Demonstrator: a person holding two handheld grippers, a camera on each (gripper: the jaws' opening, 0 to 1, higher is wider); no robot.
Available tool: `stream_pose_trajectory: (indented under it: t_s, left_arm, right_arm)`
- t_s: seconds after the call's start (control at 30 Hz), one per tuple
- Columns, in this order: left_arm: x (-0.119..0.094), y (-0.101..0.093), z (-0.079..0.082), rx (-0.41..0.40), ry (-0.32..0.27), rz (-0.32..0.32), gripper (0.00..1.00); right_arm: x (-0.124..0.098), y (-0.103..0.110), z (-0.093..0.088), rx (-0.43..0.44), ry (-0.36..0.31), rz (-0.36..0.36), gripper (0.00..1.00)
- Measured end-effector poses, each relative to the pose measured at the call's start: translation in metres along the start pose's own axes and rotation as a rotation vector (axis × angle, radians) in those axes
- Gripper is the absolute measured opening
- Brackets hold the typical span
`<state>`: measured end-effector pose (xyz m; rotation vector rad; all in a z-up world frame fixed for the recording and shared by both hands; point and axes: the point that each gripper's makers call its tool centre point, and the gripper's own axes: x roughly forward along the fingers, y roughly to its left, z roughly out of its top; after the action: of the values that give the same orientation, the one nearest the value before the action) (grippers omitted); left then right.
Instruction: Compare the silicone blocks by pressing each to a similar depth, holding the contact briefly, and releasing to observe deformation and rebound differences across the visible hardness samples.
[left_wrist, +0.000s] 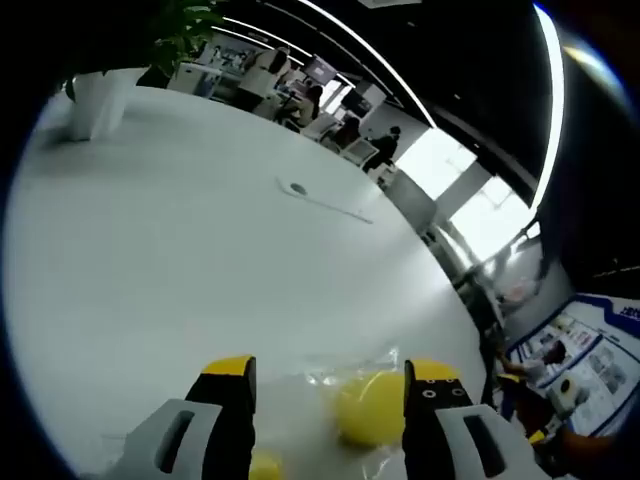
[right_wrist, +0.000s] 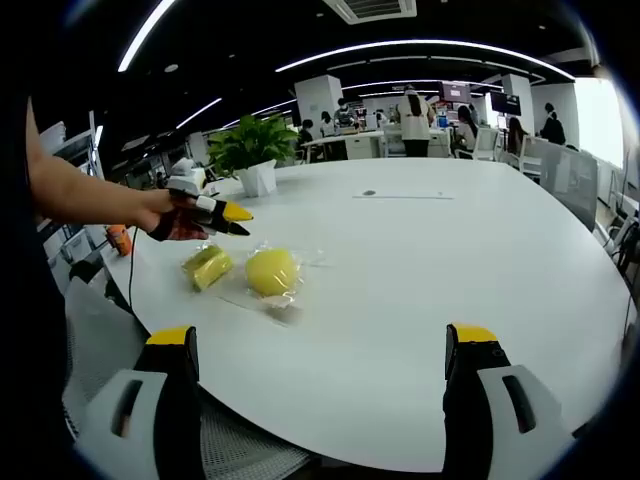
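Two yellow silicone blocks lie in clear wrappers on the white table (right_wrist: 420, 280). The round yellow block (right_wrist: 272, 272) sits right of a flatter yellow-green block (right_wrist: 207, 266). A hand holds my left gripper (right_wrist: 232, 214) just behind and above them, not touching either. In the left gripper view the round block (left_wrist: 368, 408) shows between the yellow-tipped jaws of the open left gripper (left_wrist: 330, 375), with a sliver of the other block (left_wrist: 263, 465) at the bottom edge. My right gripper (right_wrist: 322, 345) stands wide open near the table's front edge, well short of the blocks, with nothing between its jaws.
A potted plant (right_wrist: 250, 150) in a white pot (left_wrist: 95, 100) stands at the table's far side. A small round fitting (left_wrist: 295, 188) with a thin line sits mid-table. People and desks fill the office behind. The table edge (right_wrist: 300, 445) lies just ahead of my right jaws.
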<state>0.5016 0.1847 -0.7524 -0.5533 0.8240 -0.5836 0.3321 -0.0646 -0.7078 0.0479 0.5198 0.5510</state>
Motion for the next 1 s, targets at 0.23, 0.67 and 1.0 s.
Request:
stream_pose_trajectory:
  t_s: [0.23,0.67,1.0]
  left_arm:
    - [0.013,0.011,-0.011,0.011,0.046,0.04,0.5]
    - [0.029,0.003,-0.026,-0.074,0.107,0.022,0.28]
    - [0.036,0.008,-0.038,-0.102,0.175,0.057,0.17]
  right_arm:
    - [-0.002,-0.001,-0.001,0.001,0.007,0.0,0.94]
    - [-0.005,-0.002,0.0,0.012,0.005,-0.003,0.92]
    - [-0.004,-0.002,0.002,0.01,0.006,-0.002,0.94]
